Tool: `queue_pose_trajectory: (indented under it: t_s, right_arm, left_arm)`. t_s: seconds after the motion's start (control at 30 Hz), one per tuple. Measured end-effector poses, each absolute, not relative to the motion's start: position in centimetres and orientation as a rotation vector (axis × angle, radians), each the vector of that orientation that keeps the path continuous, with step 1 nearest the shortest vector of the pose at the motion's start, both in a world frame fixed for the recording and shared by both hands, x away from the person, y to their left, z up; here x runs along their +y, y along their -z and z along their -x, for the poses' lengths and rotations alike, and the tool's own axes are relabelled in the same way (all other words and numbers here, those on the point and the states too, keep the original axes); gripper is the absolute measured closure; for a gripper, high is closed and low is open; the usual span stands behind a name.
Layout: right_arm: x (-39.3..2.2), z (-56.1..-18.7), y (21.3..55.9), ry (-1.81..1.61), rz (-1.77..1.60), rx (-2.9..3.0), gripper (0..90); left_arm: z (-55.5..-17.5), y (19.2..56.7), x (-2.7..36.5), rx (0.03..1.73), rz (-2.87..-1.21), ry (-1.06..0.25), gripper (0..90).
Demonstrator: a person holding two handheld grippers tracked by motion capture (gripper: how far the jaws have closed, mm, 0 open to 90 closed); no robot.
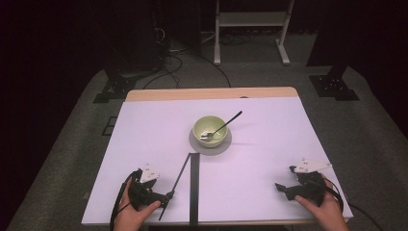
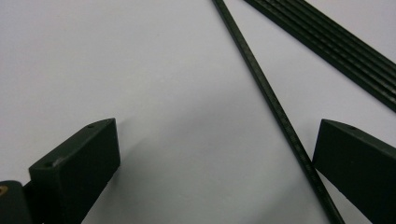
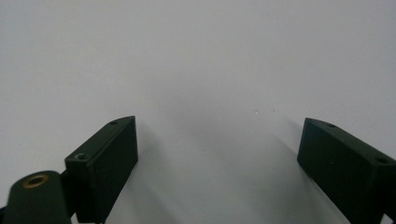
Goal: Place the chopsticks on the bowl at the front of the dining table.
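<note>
Because the thin black rod [image 1: 179, 179] lies slantwise on the tabletop [image 1: 260, 159], its long axis runs from the near left, by the left claw [image 1: 166, 196], up and to the right toward the far end of a wider black strip [image 1: 194, 187]. That strip lies straight, near to far, just right of the rod; the two converge at their far ends and spread apart toward the near edge. In the left gripper view the rod [image 2: 275, 107] passes between the spread jaws, close against the inner face of the right-hand one, with the ribbed strip [image 2: 327, 46] beyond it. So the rod already sits inside the left claw's [image 2: 215, 158] opening, off centre, and closing on it looks like the likely next move. Farther away, mid-table, a pale green bowl [image 1: 209, 131] stands on a grey saucer [image 1: 210, 146] with a spoon [image 1: 222, 127] leaning out to the far right. Well apart at the near right, the right claw [image 1: 285, 185] rests spread over bare tabletop, holding nothing [image 3: 217, 154].
</note>
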State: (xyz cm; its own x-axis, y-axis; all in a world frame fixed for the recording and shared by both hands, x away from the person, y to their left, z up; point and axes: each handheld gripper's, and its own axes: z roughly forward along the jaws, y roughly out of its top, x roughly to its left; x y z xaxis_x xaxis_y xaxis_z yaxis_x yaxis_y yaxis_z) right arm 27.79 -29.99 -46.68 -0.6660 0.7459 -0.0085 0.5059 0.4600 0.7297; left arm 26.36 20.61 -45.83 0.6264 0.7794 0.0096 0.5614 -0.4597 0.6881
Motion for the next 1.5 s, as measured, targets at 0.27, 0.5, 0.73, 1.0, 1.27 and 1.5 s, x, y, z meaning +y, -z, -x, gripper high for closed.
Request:
queue_pose_trajectory:
  t_s: [0.27, 0.5, 0.73, 1.0, 1.27, 1.5]
  right_arm:
    - [-30.0, -27.8, 46.7, -1.029, -1.063, 2.387, 10.5]
    - [-30.0, -27.8, 46.7, -1.029, -1.064, 2.387, 10.5]
    - [-30.0, -27.8, 46.7, -1.029, -1.064, 2.387, 10.6]
    - [-30.0, -27.8, 46.7, -1.029, -1.064, 2.387, 10.6]
    - [-30.0, -27.8, 46.7, -1.029, -1.064, 2.387, 10.5]
    - [-30.0, -27.8, 46.7, -1.029, -1.064, 2.387, 10.6]
  left_arm:
    - [-26.7, 45.9, 21.6, 1.066, -2.185, -0.435, 0.0]
    - [-27.1, 45.9, 22.3, 1.076, -2.176, -0.443, 0.0]
    - [-27.6, 45.9, 22.8, 1.081, -2.175, -0.452, 0.0]
    - [-28.2, 45.9, 23.7, 1.095, -2.169, -0.464, 0.0]
    - [-28.5, 46.0, 24.5, 1.109, -2.159, -0.477, 0.0]
    - [-28.8, 46.0, 25.3, 1.127, -2.149, -0.484, 0.0]
